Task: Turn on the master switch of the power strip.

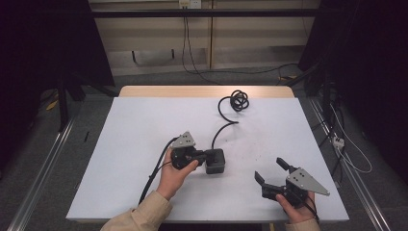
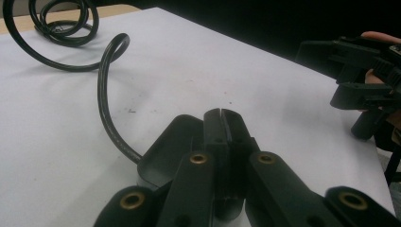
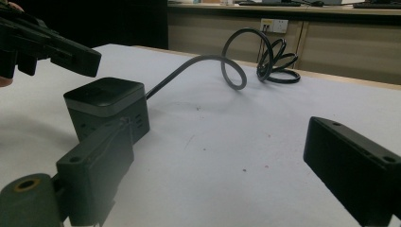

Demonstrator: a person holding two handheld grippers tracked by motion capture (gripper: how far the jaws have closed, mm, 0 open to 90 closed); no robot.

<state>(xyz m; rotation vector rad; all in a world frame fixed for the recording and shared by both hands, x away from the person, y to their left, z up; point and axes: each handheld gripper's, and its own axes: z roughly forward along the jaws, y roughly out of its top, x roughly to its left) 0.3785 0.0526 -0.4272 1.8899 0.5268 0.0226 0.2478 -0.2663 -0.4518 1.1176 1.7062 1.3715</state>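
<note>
A black cube-shaped power block [image 1: 215, 162] sits near the middle of the white table [image 1: 144, 125]. Its black cable [image 1: 220, 129] runs to the far edge and ends in a coil [image 1: 236, 100]. My left gripper [image 1: 206, 155] is shut with nothing between its jaws, and its tips reach over the block's left top edge. In the left gripper view the closed jaws [image 2: 221, 116] hang just above the block [image 2: 163, 153]. My right gripper [image 1: 269, 168] stands open at the front right, apart from the block. Its own view shows its wide jaws [image 3: 217, 137] facing the block [image 3: 105, 108] and the left gripper [image 3: 87, 61].
The cable coil [image 3: 276, 59] lies near the table's far edge. Metal rails run along both sides of the table. Loose cables and a white socket strip [image 1: 338, 140] lie on the floor at the right. Dark curtains hang on both sides.
</note>
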